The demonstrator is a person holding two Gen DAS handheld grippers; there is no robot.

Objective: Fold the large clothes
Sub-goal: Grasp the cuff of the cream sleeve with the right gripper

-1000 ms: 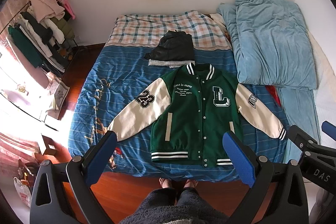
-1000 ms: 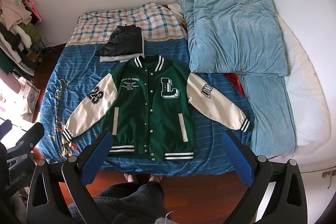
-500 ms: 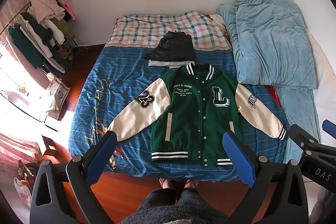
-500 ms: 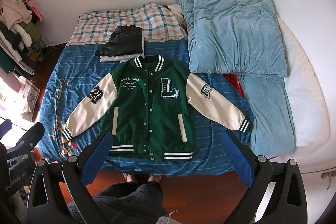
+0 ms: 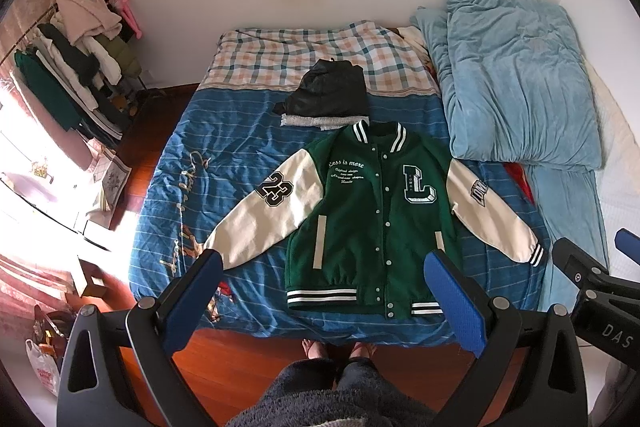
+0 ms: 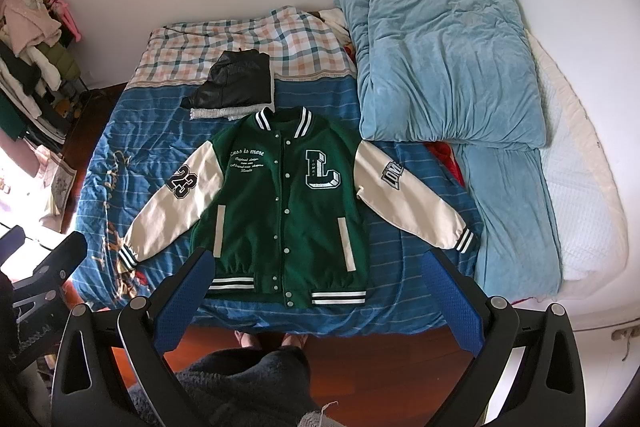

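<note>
Green varsity jacket lies flat — beyond both spread, empty grippers.

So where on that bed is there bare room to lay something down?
Free: the blue bedspread left of the varsity jacket, and the plaid blanket beside the black folded pile. Crowded: the right side, under the light blue duvet.

Even daylight, sharp at centre; blown-out glare at the left edge of both frames; strong fisheye bending, black vignette in the corners.
</note>
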